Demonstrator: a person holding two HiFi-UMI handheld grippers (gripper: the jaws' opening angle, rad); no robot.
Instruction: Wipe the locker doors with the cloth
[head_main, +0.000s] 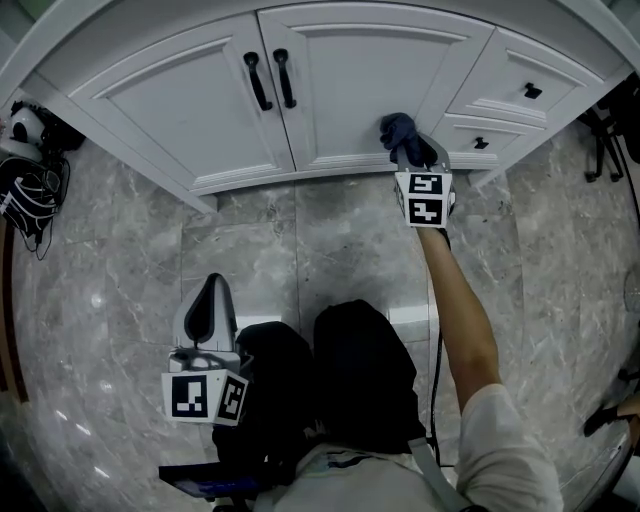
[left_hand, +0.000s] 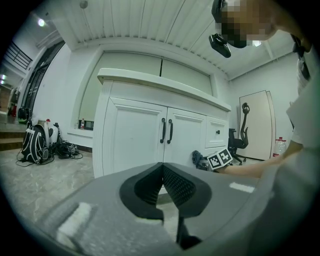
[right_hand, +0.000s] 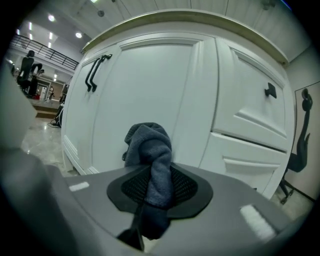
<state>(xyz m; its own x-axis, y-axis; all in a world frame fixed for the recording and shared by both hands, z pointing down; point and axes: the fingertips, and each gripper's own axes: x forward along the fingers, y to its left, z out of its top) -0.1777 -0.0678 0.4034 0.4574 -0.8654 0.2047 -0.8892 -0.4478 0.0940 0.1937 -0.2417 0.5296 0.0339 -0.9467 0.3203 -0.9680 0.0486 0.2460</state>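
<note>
A white cabinet with two doors (head_main: 350, 80) and black handles (head_main: 270, 78) stands ahead. My right gripper (head_main: 405, 150) is shut on a dark blue-grey cloth (head_main: 398, 130), whose bunched end is against the lower right of the right door (right_hand: 150, 95). In the right gripper view the cloth (right_hand: 152, 160) is pinched between the black pads. My left gripper (head_main: 208, 310) hangs low over the floor at the left, well back from the cabinet, its jaws closed together with nothing between them (left_hand: 162, 187). The left gripper view shows the cloth (left_hand: 199, 160) and the right gripper's marker cube (left_hand: 220, 159) at the cabinet's foot.
Two drawers with black knobs (head_main: 531, 91) sit right of the doors. Grey marble tiles (head_main: 300, 240) cover the floor. Backpacks (left_hand: 35, 145) and cables lie far left. An office chair (left_hand: 242, 135) stands at the far right. The person's dark trousers (head_main: 360, 370) fill the lower middle.
</note>
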